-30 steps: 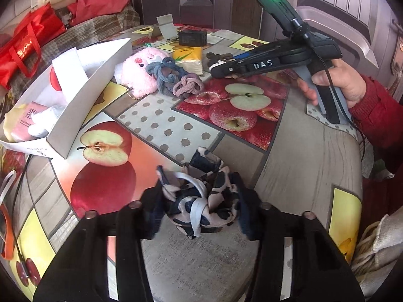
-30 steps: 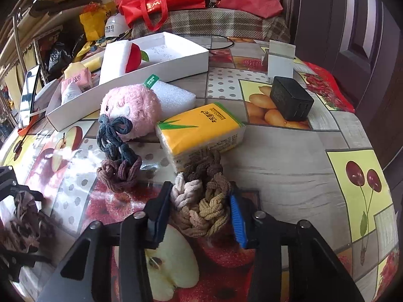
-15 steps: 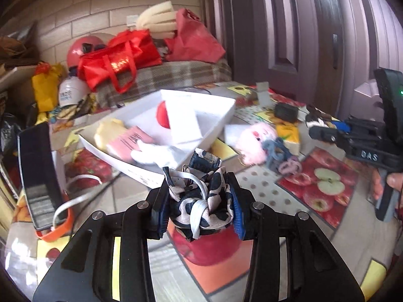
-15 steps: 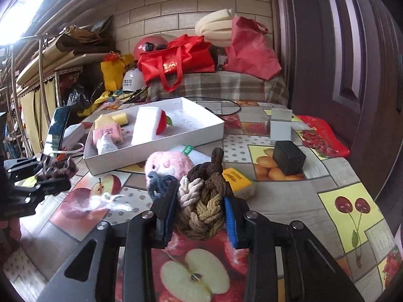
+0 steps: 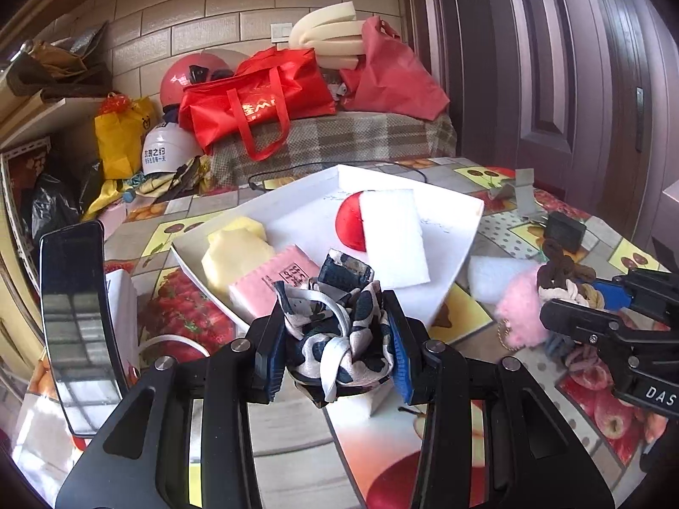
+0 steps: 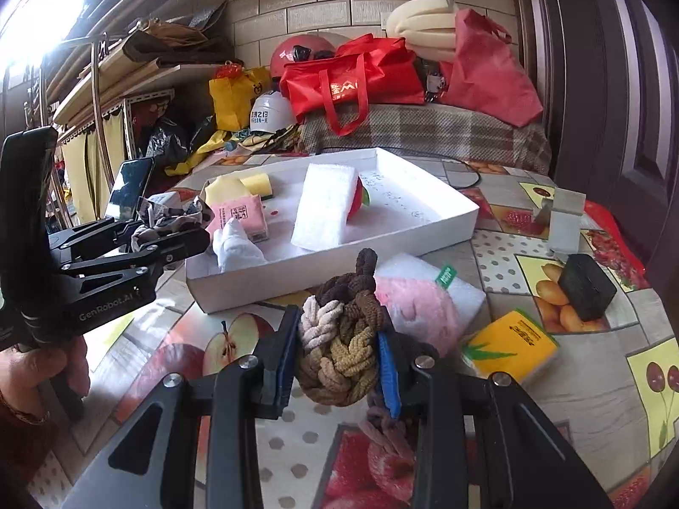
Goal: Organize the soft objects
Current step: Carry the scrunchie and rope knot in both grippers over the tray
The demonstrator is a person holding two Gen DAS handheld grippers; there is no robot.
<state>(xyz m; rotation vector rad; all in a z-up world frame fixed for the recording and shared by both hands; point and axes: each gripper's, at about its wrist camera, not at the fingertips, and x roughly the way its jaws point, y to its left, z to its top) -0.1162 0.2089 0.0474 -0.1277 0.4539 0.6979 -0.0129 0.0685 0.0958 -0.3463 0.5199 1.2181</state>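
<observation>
Left gripper (image 5: 335, 350) clamped on a black-and-white patterned scrunchie (image 5: 339, 335), held above the near edge of the white tray (image 6: 339, 271), right gripper (image 6: 337, 364) clamped on a braided brown-and-cream rope knot (image 6: 339, 339), raised over the fruit-print worktop (image 6: 594, 381), pink plush (image 6: 418, 309) just behind.

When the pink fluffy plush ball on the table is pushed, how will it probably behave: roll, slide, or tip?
The pink fluffy plush ball looks rounded, so it may roll a little. Its fuzzy surface probably grips the fruit-print tablecloth rather than sliding. It lies against the white foam pad, which would likely stop it.
</observation>
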